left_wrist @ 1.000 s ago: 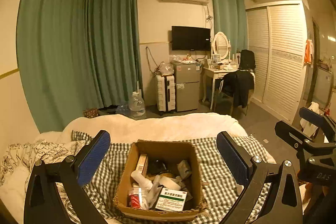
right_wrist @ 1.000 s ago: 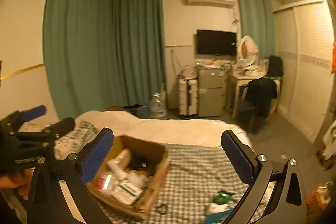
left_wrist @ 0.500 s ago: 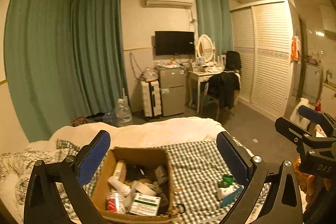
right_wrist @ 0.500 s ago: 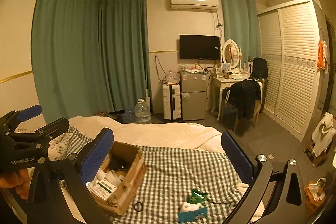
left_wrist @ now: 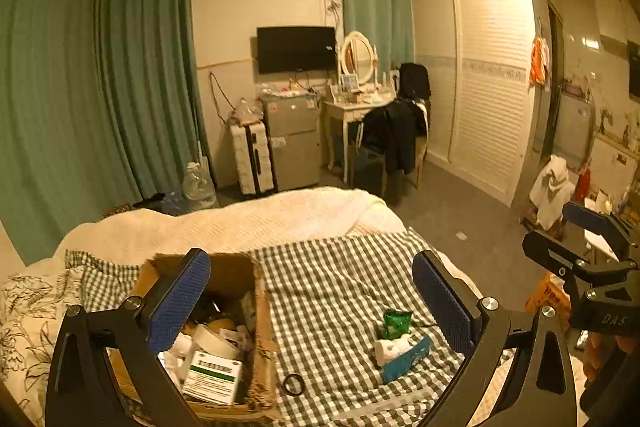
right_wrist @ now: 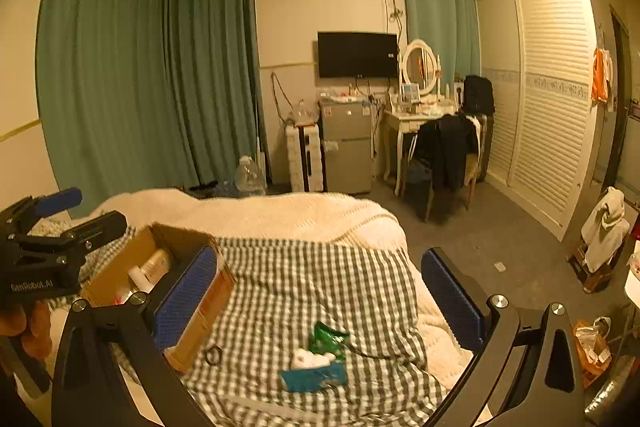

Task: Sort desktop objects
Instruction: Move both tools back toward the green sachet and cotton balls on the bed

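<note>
Toward the left edge of the green-checked bedspread (left_wrist: pixel 340 291) sits the brown cardboard box (left_wrist: pixel 240 275), already part-filled. Right of it lie a black ring (left_wrist: pixel 293 384), blue tissue pack (right_wrist: pixel 314 375) and green wrapper (right_wrist: pixel 328 337). Left gripper (left_wrist: pixel 310 301) and right gripper (right_wrist: pixel 320 291) hover spread wide and empty, seemingly between picks; next, one must descend and close on a loose item

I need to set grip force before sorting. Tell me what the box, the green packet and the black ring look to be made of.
Box: brown corrugated cardboard, matte, judging by its worn, frayed edges.
Green packet: probably thin plastic film; it is crinkled and glossy.
Black ring: a thin dark loop, perhaps rubber or elastic; too small to tell.
</note>
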`<control>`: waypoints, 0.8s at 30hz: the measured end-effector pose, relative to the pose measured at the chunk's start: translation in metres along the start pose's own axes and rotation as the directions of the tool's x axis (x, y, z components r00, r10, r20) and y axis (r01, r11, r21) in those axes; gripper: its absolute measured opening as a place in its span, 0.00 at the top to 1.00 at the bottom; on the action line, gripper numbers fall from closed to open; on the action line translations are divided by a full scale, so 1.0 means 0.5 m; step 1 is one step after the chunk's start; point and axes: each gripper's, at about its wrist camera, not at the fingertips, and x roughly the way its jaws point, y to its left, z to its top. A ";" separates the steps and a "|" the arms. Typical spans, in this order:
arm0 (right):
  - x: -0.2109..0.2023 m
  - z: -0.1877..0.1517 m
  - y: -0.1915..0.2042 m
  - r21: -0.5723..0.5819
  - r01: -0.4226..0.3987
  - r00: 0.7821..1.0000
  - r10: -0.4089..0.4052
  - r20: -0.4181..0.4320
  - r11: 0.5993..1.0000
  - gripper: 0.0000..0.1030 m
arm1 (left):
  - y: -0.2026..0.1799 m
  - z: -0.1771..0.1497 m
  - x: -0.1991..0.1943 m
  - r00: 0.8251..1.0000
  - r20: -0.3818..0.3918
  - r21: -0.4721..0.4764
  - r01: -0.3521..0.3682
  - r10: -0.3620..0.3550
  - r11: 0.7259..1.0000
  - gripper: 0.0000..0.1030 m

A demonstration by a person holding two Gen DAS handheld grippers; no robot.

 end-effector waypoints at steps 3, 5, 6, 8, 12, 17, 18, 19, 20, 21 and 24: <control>0.024 -0.013 -0.036 0.012 0.008 0.999 -0.007 -0.033 1.000 0.00 | -0.021 -0.019 0.037 0.999 -0.035 0.019 0.025 -0.024 1.000 0.00; 0.040 -0.024 -0.056 0.020 0.013 0.998 -0.012 -0.055 1.000 0.00 | -0.032 -0.037 0.056 0.997 -0.059 0.030 0.046 -0.044 0.998 0.00; 0.048 -0.028 -0.061 0.022 0.016 0.998 -0.014 -0.063 1.000 0.00 | -0.042 -0.049 0.072 0.995 -0.079 0.036 0.063 -0.060 0.997 0.00; 0.067 -0.041 -0.075 0.027 0.021 0.996 -0.019 -0.083 0.999 0.00 | -0.059 -0.070 0.093 0.991 -0.106 0.049 0.091 -0.086 0.995 0.00; 0.108 -0.068 -0.097 0.043 0.029 0.992 -0.023 -0.125 0.999 0.00 | -0.102 -0.131 0.163 0.974 -0.189 0.100 0.147 -0.126 0.984 0.00; 0.161 -0.103 -0.109 0.049 0.034 0.984 -0.025 -0.179 0.998 0.00 | -0.127 -0.195 0.226 0.950 -0.268 0.109 0.197 -0.162 0.974 0.00; 0.173 -0.112 -0.112 0.051 0.033 0.981 -0.023 -0.192 0.998 0.00 | -0.130 -0.205 0.237 0.945 -0.282 0.110 0.201 -0.164 0.973 0.00; 0.186 -0.120 -0.115 0.051 0.031 0.979 -0.020 -0.204 0.998 0.00 | -0.135 -0.215 0.249 0.940 -0.296 0.108 0.210 -0.170 0.972 0.00; 0.198 -0.127 -0.116 0.050 0.033 0.976 -0.021 -0.215 0.998 0.00 | -0.138 -0.223 0.260 0.935 -0.308 0.106 0.219 -0.178 0.970 0.00; 0.210 -0.134 -0.119 0.049 0.034 0.974 -0.022 -0.227 0.998 0.00 | -0.141 -0.232 0.270 0.929 -0.321 0.103 0.229 -0.185 0.968 0.00; 0.247 -0.155 -0.127 0.046 0.022 0.965 -0.009 -0.263 0.999 0.00 | -0.145 -0.257 0.304 0.908 -0.363 0.090 0.256 -0.208 0.962 0.01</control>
